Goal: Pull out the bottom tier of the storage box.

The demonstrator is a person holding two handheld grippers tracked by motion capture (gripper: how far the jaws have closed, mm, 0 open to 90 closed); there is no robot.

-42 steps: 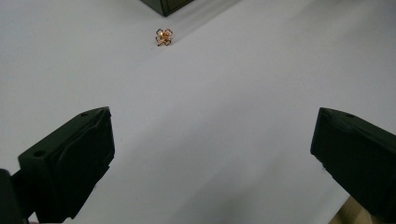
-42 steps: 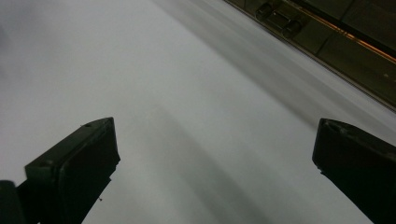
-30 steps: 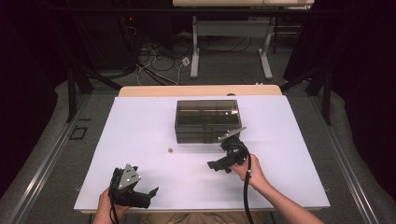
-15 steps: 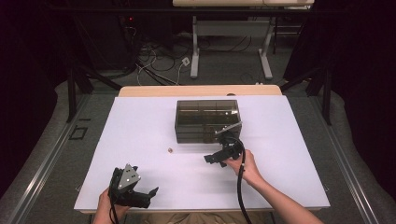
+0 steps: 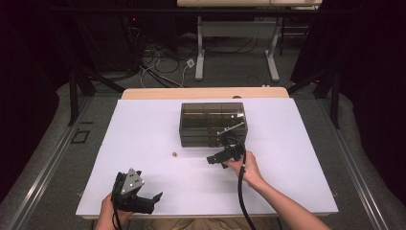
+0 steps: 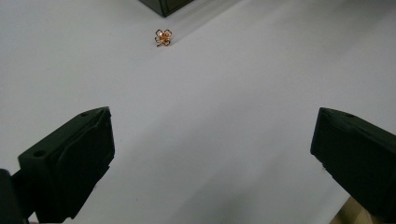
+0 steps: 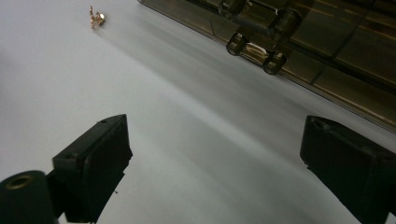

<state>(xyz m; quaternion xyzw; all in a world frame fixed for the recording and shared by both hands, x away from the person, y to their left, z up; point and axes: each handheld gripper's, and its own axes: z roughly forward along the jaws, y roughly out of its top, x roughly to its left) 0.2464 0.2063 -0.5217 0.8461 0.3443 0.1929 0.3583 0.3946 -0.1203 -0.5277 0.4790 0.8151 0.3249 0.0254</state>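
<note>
Box (image 5: 213, 123) mid-table (image 5: 143, 124); brooch (image 5: 174, 154) before its left corner; right tool (image 5: 215, 160) just beside box front

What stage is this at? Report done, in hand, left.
Done: nothing clear; the gold flower charm lies on the white table, outside the smoked drawer box. In hand: right gripper, open, near the box front. Left gripper open, empty. Left: likely picking up the charm.
</note>
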